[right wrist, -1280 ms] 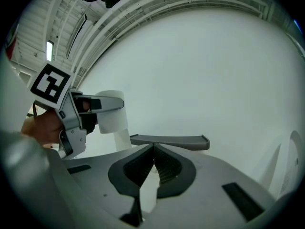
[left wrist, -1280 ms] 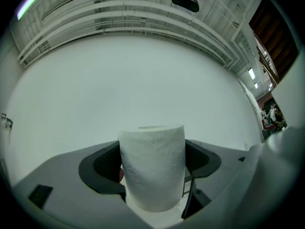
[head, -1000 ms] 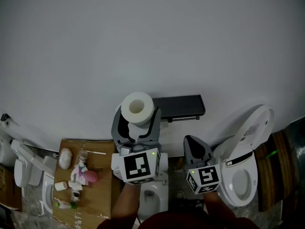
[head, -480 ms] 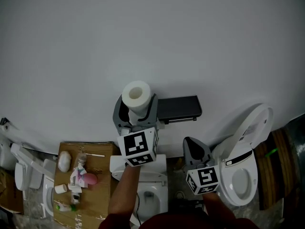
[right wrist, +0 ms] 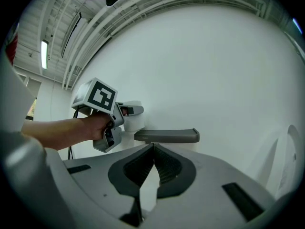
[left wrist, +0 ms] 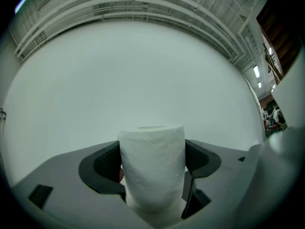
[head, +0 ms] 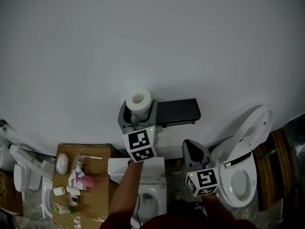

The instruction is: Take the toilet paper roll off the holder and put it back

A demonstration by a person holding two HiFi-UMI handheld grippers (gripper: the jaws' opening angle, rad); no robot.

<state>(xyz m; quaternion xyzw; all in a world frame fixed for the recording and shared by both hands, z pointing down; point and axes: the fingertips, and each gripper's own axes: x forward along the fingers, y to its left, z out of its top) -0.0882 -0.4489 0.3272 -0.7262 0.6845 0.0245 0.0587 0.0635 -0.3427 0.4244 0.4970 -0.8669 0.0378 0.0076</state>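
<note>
- White wall (head: 143, 42) fills the background; the dark grey holder (head: 178, 110) is mounted on it.
- Left gripper (head: 138, 117): jaws wide apart, clamped on the sides of the toilet paper roll (head: 138, 99). The roll is upright, core hole up.
- Roll sits just beside the holder's left end, at its 9 o'clock; contact not discernible.
- Right gripper (head: 193, 149): jaws closed tip to tip, nothing between them. It sits at the holder's 5 o'clock, apart from it.

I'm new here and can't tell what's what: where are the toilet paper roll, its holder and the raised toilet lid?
toilet paper roll (left wrist: 151, 171): left gripper view, middle of its embossed side.
holder (head: 177, 110): head view, its flat dark top.
toilet lid (head: 254, 126): head view, raised white inner face.
</note>
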